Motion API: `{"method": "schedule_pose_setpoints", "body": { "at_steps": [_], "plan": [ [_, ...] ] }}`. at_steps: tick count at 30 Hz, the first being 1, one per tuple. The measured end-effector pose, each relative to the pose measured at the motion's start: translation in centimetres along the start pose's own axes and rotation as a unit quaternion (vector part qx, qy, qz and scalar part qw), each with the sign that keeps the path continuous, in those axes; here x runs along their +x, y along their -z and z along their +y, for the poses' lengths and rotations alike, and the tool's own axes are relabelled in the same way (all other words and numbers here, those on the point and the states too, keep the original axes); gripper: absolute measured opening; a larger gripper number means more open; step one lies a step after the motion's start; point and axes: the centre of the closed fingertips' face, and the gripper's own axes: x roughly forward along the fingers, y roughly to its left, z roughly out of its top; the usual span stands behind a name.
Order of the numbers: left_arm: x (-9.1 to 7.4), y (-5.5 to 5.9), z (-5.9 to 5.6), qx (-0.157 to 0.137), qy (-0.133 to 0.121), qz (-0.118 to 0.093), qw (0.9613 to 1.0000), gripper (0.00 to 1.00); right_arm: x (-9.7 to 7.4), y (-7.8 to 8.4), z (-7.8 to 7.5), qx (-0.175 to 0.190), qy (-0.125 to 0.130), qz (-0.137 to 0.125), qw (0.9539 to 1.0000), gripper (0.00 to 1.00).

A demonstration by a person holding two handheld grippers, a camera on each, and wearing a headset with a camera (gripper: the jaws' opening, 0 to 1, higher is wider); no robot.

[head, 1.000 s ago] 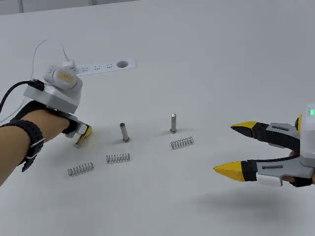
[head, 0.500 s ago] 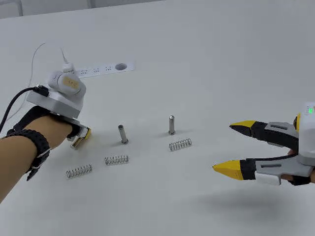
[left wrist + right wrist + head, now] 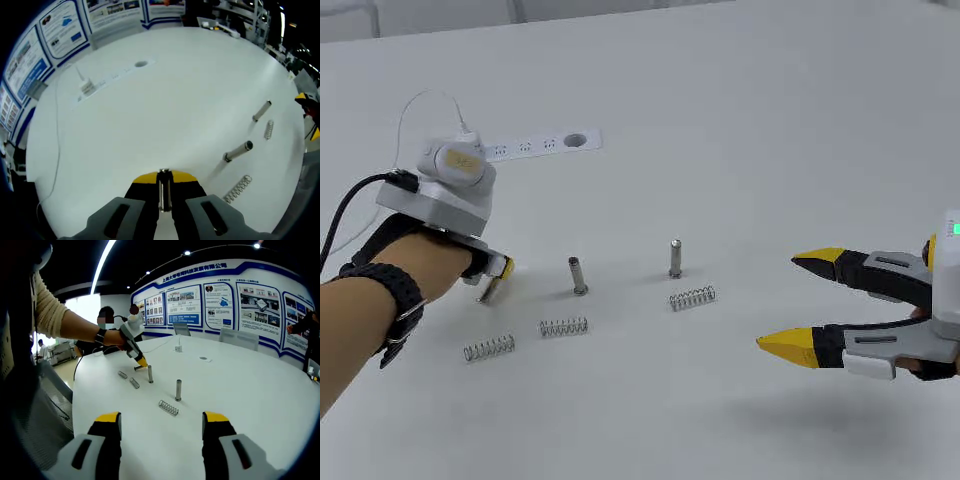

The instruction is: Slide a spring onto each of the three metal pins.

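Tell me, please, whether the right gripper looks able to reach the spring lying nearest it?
Probably yes. The right gripper hangs open, jaws pointed toward the spring, with bare table between them. The upright pin stands just behind the spring, apart from it, not across the approach.

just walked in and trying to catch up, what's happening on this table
A person works with a gripper in each hand. The left gripper has its jaws shut on one metal pin, down near the white table. The other two pins stand upright and bare. Three springs lie flat near them, none on a pin yet. The right gripper hovers open off to the side.
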Motion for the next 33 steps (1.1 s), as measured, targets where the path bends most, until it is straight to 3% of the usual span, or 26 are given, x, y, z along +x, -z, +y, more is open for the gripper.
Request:
{"method": "schedule_pose_setpoints", "body": {
  "at_steps": [21, 33],
  "plan": [
    [-2.9, 0.7, 0.4, -0.023, 0.0, -0.04, 0.9989, 0.06, 0.3, -1.4, 0.8, -0.019, -0.009, -0.002, 0.9998, 0.66],
    [-4.1, 1.8, 1.0, -0.074, -0.001, -0.086, 0.9935, 0.06, 0.7, -2.1, 1.4, -0.032, -0.018, 0.004, 0.9993, 0.66]
  ]
}}
